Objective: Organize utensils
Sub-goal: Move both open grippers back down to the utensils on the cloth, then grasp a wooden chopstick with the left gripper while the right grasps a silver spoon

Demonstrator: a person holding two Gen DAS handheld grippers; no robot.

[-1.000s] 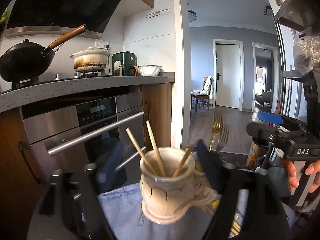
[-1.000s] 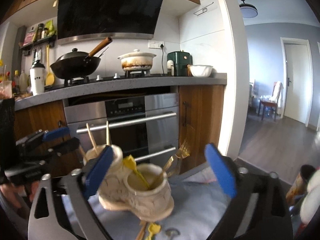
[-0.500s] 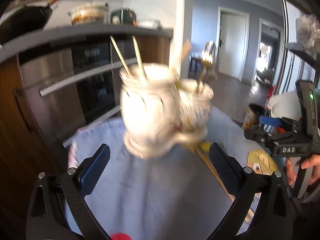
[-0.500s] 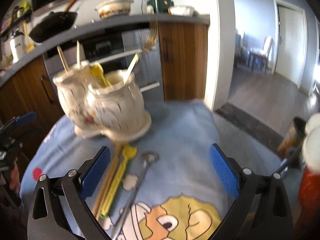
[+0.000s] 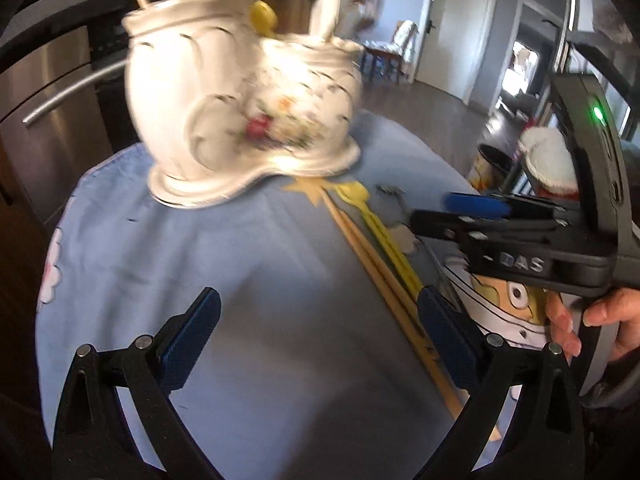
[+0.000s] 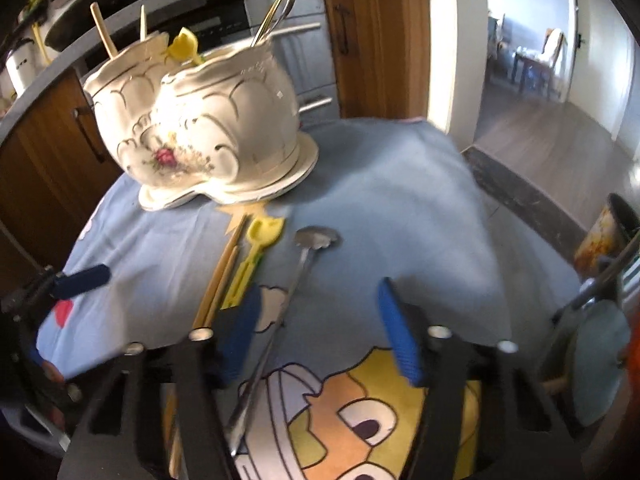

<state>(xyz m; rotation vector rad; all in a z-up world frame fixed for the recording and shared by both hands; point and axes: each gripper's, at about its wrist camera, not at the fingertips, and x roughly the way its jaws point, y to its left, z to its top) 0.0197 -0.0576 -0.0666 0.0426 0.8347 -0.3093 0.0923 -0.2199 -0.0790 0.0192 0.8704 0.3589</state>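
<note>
Blue cartoon-print cloth covering the desk. Cream double-pot ceramic holder upright at upper left of the right wrist frame, chopsticks and a yellow spoon standing in it. Lying below it, long axes running from holder toward bottom of frame: wooden chopsticks, yellow spoon, metal spoon, bowls nearest the holder. Left tool and right tool both spread, gripping nothing.

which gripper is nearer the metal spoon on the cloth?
Right. The right gripper hangs open directly over the long-handled silver metal spoon; its handle runs between the fingers. The left gripper is open over bare blue cloth, off to the side.
</note>
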